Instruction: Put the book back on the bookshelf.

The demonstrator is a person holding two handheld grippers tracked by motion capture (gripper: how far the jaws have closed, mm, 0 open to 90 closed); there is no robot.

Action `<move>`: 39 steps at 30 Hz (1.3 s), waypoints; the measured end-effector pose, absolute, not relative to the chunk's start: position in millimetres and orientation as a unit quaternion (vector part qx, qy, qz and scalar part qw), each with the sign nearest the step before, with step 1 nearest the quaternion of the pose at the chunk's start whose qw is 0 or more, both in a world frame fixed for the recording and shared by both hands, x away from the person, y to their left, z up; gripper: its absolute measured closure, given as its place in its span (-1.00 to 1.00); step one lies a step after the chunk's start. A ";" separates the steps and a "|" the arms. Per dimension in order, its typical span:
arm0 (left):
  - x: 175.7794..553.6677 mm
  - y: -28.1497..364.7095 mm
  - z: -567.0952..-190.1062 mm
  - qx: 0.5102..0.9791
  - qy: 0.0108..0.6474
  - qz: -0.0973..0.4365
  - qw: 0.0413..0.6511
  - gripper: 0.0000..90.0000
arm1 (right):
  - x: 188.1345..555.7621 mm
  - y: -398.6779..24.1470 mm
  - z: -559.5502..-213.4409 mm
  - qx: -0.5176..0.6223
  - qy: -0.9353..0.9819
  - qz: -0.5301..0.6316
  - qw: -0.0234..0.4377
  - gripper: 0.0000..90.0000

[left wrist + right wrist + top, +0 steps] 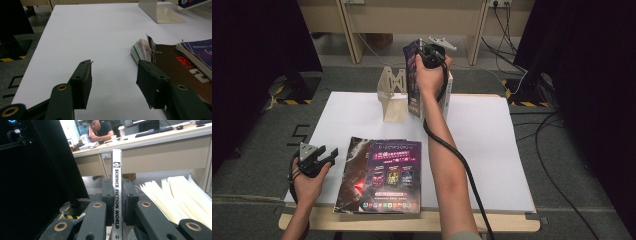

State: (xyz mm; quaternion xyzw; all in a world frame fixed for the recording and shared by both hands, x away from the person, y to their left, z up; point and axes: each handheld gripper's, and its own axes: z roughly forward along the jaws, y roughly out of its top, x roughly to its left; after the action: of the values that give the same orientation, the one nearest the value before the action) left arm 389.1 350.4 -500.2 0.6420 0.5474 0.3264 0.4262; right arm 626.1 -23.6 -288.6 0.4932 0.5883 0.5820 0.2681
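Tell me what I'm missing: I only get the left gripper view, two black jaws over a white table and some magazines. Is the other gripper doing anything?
Observer: Yes. The right gripper is clamped on the spine of an upright magazine lettered SCIENCE FICTION WORLD.
Operator: Where on the table is that?
Observer: At the far edge, in the high view, beside a beige bookend; the magazine stands on end next to it.
Operator: Is anything else standing there?
Observer: The right gripper view shows fanned cream pages of another upright volume just beside the held one.
Operator: And my own gripper?
Observer: The left gripper sits open at the stack of flat magazines, holding nothing.
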 end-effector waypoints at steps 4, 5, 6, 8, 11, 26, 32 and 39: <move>389.2 350.5 -500.1 0.643 0.548 0.325 0.425 0.01 | 627.9 -22.7 -289.7 0.494 0.582 0.588 0.269 0.85; 389.2 350.5 -500.1 0.644 0.548 0.325 0.424 0.01 | 627.8 -22.5 -290.3 0.494 0.581 0.588 0.271 0.85; 389.2 350.6 -500.1 0.644 0.548 0.325 0.424 0.01 | 628.0 -22.4 -291.4 0.492 0.580 0.588 0.274 0.85; 389.1 350.7 -500.1 0.643 0.548 0.325 0.425 0.01 | 627.3 -21.0 -294.4 0.490 0.580 0.586 0.284 0.85; 389.2 350.8 -500.1 0.643 0.548 0.324 0.425 0.01 | 621.4 -16.9 -297.0 0.473 0.586 0.577 0.315 0.85; 388.9 349.6 -500.0 0.648 0.543 0.328 0.421 0.01 | 587.0 -11.2 -308.1 0.436 0.600 0.572 0.350 0.83; 388.9 348.7 -500.1 0.650 0.541 0.330 0.419 0.02 | 573.1 -19.6 -316.1 0.436 0.601 0.575 0.342 0.80; 388.9 348.3 -500.0 0.650 0.541 0.331 0.418 0.02 | 553.6 -27.4 -326.0 0.429 0.605 0.576 0.344 0.78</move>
State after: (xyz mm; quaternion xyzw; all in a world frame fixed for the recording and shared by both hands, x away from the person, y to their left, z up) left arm 388.9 348.3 -500.0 0.6505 0.5411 0.3306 0.4181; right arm 553.6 -27.4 -326.0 0.4285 0.6050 0.5759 0.3445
